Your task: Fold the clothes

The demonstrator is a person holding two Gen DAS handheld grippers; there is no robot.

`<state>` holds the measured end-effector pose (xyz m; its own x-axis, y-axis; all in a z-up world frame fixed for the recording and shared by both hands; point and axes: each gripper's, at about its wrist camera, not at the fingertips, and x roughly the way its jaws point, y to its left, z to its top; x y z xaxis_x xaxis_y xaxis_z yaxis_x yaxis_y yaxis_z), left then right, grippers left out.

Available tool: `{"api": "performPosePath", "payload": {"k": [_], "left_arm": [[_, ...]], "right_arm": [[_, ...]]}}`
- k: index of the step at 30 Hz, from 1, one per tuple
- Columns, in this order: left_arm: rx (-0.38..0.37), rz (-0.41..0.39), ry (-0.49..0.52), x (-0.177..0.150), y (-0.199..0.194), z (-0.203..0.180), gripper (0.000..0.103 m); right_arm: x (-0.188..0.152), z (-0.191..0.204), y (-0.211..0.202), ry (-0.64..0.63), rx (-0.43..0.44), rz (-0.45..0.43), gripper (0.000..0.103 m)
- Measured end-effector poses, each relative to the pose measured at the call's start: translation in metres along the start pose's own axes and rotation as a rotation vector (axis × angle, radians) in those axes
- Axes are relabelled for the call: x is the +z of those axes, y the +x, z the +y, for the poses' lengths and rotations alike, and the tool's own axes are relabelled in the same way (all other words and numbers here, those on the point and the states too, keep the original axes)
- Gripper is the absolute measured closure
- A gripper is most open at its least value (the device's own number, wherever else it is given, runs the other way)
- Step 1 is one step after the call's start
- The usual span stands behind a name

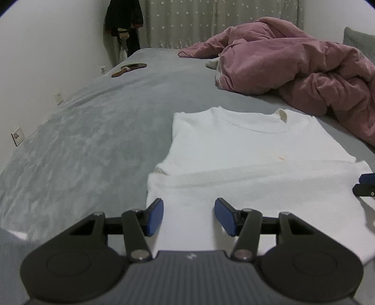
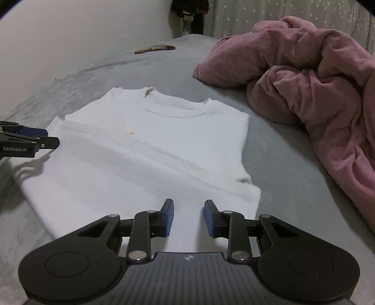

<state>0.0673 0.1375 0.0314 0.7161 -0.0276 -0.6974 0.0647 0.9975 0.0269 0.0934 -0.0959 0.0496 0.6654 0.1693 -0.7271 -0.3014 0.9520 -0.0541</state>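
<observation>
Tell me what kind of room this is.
Most likely a bedroom: a white T-shirt lies on a wide bed covered with a grey blanket, a crumpled pink duvet beside it, and a star-patterned curtain behind.

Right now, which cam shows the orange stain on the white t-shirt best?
Right wrist: the orange stain sits near frame centre, unobstructed on the white t-shirt. Left wrist shows the stain too, fainter and off to the right.
</observation>
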Motion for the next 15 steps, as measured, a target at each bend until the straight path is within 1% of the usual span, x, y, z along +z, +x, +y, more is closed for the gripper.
{"api": "performPosePath", "payload": {"k": [5,9,13,15], "left_arm": [[-0.003,0.000,-0.029,0.009,0.011,0.007,0.052],[0.000,0.001,-0.034,0.012,0.017,0.009,0.052],[0.002,0.001,-0.041,0.015,0.019,0.011,0.052],[0.009,0.009,-0.061,0.017,0.023,0.017,0.046]], "right_arm": [[0.002,-0.016,0.007,0.069,-0.017,-0.022,0.073],[0.003,-0.024,0.010,0.088,-0.048,-0.028,0.073],[0.002,-0.030,0.013,0.100,-0.052,-0.028,0.075],[0.003,-0.033,0.014,0.106,-0.049,-0.026,0.075]]}}
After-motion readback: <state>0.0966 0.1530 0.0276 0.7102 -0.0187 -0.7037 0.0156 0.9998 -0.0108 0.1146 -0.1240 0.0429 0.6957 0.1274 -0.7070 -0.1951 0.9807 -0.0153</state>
